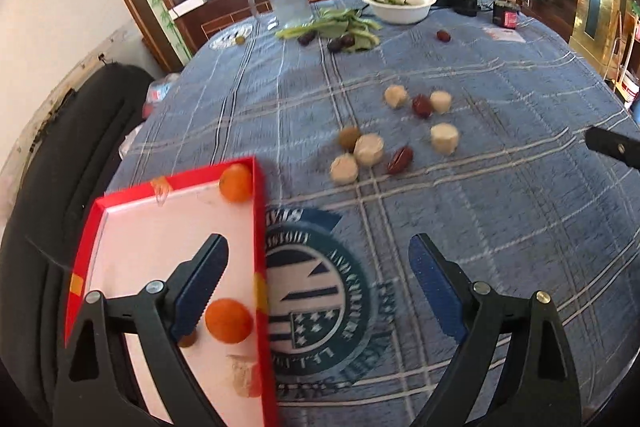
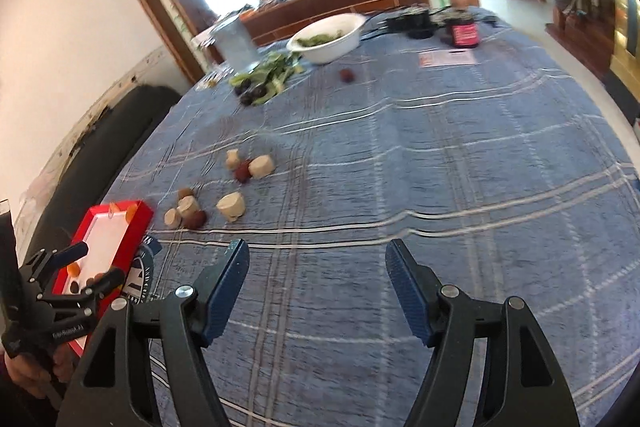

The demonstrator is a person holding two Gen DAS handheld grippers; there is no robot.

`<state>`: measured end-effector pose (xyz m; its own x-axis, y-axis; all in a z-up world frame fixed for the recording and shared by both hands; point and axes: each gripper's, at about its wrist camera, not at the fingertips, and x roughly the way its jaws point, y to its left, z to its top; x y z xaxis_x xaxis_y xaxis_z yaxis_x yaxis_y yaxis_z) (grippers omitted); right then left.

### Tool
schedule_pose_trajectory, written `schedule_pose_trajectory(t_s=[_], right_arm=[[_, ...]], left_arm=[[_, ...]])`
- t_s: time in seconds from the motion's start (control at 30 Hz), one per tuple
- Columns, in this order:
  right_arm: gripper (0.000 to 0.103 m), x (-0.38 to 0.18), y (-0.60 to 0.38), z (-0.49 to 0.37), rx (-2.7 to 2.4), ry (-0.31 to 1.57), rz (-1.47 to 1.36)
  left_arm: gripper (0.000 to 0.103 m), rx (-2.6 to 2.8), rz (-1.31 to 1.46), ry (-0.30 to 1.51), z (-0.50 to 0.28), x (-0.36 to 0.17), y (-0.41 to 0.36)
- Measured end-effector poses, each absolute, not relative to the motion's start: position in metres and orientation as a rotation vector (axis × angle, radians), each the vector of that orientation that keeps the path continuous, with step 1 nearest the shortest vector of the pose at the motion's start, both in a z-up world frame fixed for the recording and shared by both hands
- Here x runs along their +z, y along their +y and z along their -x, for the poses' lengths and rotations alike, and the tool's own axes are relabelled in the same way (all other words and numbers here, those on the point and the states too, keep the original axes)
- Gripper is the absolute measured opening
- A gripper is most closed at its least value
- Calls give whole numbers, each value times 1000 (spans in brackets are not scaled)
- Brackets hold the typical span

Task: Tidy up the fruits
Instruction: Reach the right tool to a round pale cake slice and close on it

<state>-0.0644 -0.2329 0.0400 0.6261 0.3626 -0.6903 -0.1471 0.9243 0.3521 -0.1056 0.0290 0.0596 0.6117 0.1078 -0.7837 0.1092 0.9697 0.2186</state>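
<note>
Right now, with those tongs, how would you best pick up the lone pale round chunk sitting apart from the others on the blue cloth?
Take the pale chunk across its curved sides, coming down from above. It stands like a short drum with a flat top, so the rounded wall gives two opposite faces. Bare tablecloth lies all round it, and the red date sits apart, so either tongs fit; the right tongs look nearer.

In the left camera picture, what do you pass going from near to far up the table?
Red box → pale round pieces → green leaves → white bowl.
</note>
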Motion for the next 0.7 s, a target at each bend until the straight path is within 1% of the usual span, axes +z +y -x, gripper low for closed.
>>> schedule_pose_trajectory(t_s=[0.23, 0.3, 0.43, 0.5, 0.63, 0.7], right_arm=[[70, 41, -175, 39, 383, 851, -151], [65, 37, -160, 27, 405, 869, -133], [51, 27, -135, 13, 399, 882, -52], [50, 21, -125, 6, 390, 894, -22], [41, 12, -116, -2, 380, 911, 14], [39, 9, -115, -5, 376, 908, 28]], left_arm=[[92, -30, -228, 930, 104, 55, 36], [92, -36, -221, 938, 103, 53, 37], [92, -47, -220, 959, 99, 47, 37], [92, -50, -224, 961, 95, 47, 36], [92, -58, -227, 956, 86, 48, 31], [92, -65, -230, 959, 81, 48, 28]])
